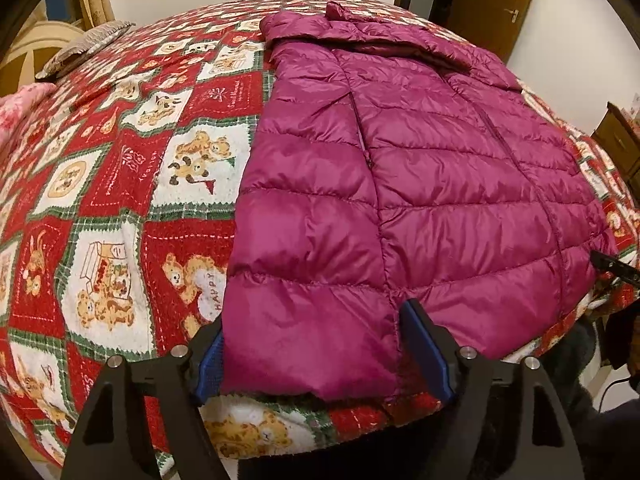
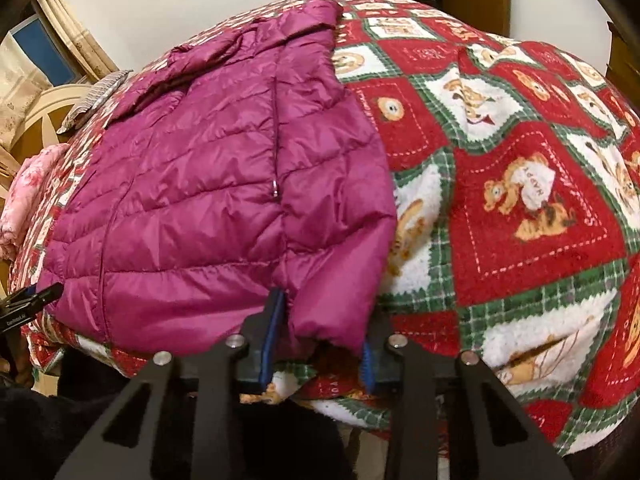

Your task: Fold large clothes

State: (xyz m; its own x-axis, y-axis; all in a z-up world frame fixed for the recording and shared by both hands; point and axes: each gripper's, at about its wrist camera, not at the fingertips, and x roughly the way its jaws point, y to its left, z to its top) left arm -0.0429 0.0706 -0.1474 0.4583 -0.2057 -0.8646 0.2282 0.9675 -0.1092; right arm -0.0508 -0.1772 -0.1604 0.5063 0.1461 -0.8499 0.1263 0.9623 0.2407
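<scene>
A magenta quilted down jacket (image 1: 420, 168) lies flat on the bed, collar at the far end, hem at the near edge. My left gripper (image 1: 316, 356) is open, its blue-padded fingers either side of the jacket's near left hem corner. In the right wrist view the jacket (image 2: 208, 184) fills the left half. My right gripper (image 2: 320, 344) is open around the near right hem corner, fingers either side of the fabric. Each gripper's tip shows at the edge of the other's view.
The bed is covered by a red, green and white teddy-bear blanket (image 1: 132, 216), also in the right wrist view (image 2: 520, 200). A grey pillow (image 1: 84, 48) and pink bedding (image 1: 20, 108) lie at the far left. A brown door (image 1: 496, 4) stands behind the bed.
</scene>
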